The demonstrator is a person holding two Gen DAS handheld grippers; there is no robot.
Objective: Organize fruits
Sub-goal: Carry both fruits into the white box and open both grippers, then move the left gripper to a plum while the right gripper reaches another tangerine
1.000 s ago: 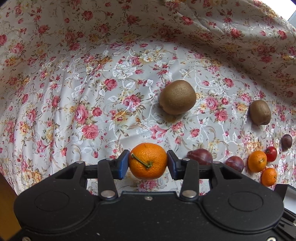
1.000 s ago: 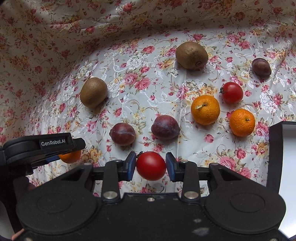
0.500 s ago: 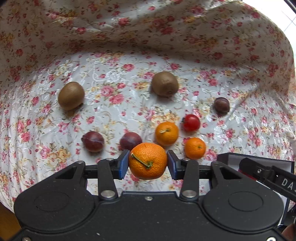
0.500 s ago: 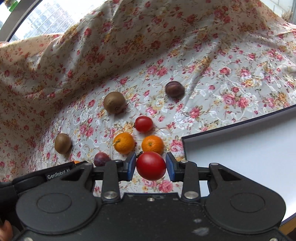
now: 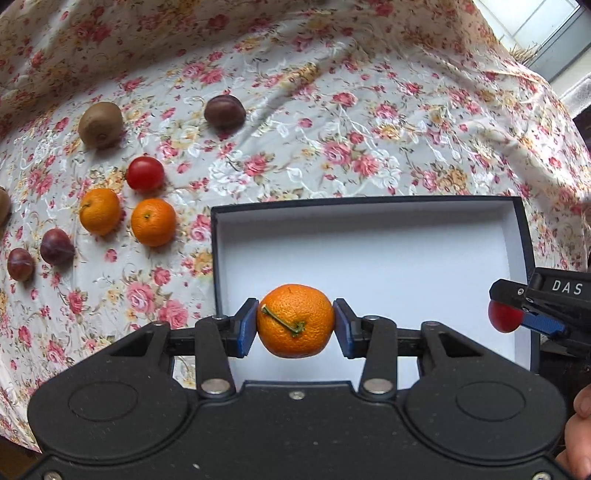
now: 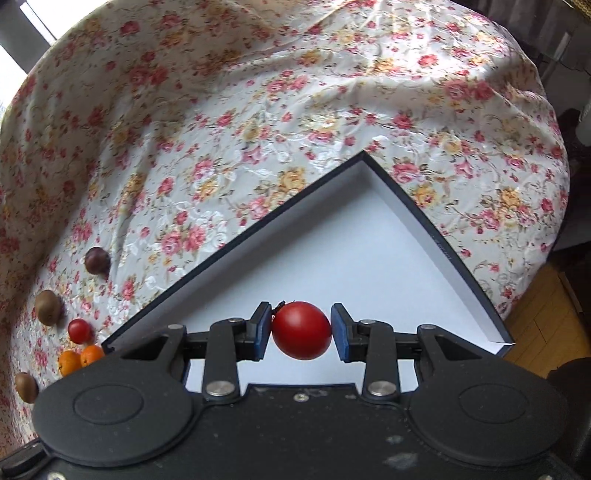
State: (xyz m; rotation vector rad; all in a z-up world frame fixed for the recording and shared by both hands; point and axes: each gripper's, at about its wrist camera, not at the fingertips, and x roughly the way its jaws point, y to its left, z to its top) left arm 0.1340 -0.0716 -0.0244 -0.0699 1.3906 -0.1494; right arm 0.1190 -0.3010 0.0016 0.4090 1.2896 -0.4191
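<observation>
We've got the left tool (image 5: 295, 323) clamped on a stemmed orange (image 5: 294, 320) and the right tool (image 6: 301, 330) clamped on a red tomato (image 6: 301, 329), both above the white-lined box (image 5: 369, 251). Loose fruit lies left on the floral surface (image 5: 332, 129).

Setting: domestic room, likely a home dining area. Evidence: round table under a floral tablecloth (image 6: 332, 110); wooden floor (image 6: 535, 332) at the table's edge; daylight window (image 5: 535, 22) behind; loose fruit (image 5: 99, 210) laid out on the cloth.
</observation>
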